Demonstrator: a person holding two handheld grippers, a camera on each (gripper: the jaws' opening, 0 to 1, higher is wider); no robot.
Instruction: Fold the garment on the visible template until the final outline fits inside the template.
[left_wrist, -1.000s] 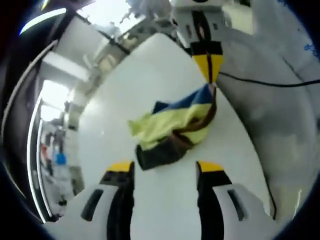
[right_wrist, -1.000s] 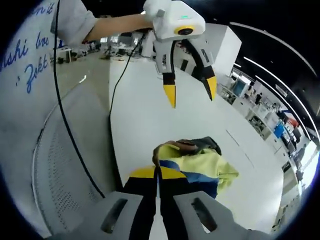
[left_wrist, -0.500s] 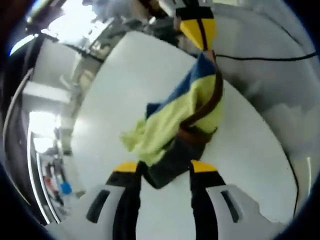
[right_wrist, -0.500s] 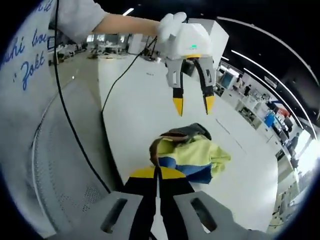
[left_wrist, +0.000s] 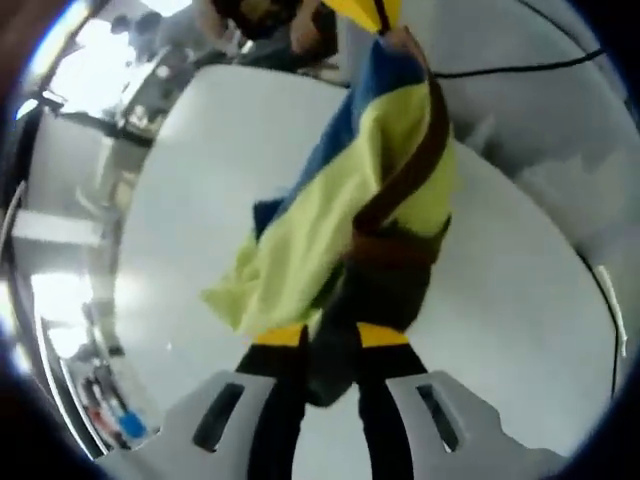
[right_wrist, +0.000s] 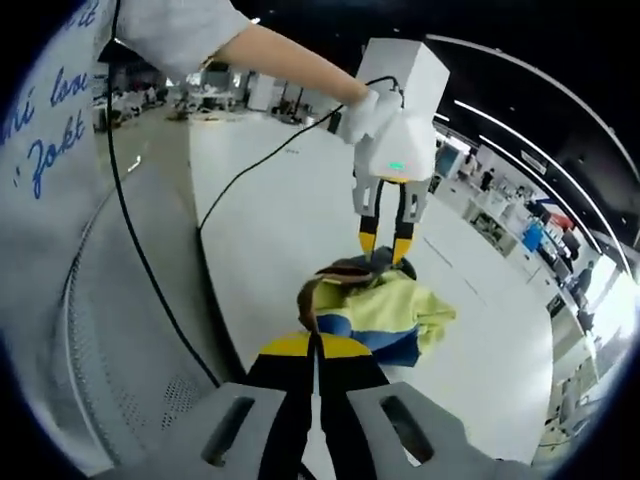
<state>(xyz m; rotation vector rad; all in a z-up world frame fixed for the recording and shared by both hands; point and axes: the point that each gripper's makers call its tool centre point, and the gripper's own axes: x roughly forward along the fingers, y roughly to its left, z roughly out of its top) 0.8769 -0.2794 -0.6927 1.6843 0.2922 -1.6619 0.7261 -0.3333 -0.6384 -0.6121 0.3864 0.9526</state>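
The garment (left_wrist: 330, 215), a crumpled piece in yellow-green and blue with brown trim and a dark part, hangs stretched above the white table (left_wrist: 200, 170). My right gripper (right_wrist: 314, 345) is shut on one of its edges; its yellow tips (left_wrist: 375, 10) show at the top of the left gripper view. My left gripper (left_wrist: 330, 338) has its jaws drawn in on the dark lower part of the cloth. In the right gripper view the left gripper (right_wrist: 385, 248) stands with narrow fingers at the far end of the garment (right_wrist: 395, 310).
A black cable (right_wrist: 150, 290) runs along the table's edge (right_wrist: 215, 300) near the person's white-clad body. A person's arm (right_wrist: 280, 60) reaches in holding the left gripper. A white cabinet (right_wrist: 420, 75) stands at the table's far end, with a hall of desks behind.
My left gripper has come down to the garment and its jaws have narrowed from wide apart onto the dark part. The right gripper has kept its hold and raised the cloth.
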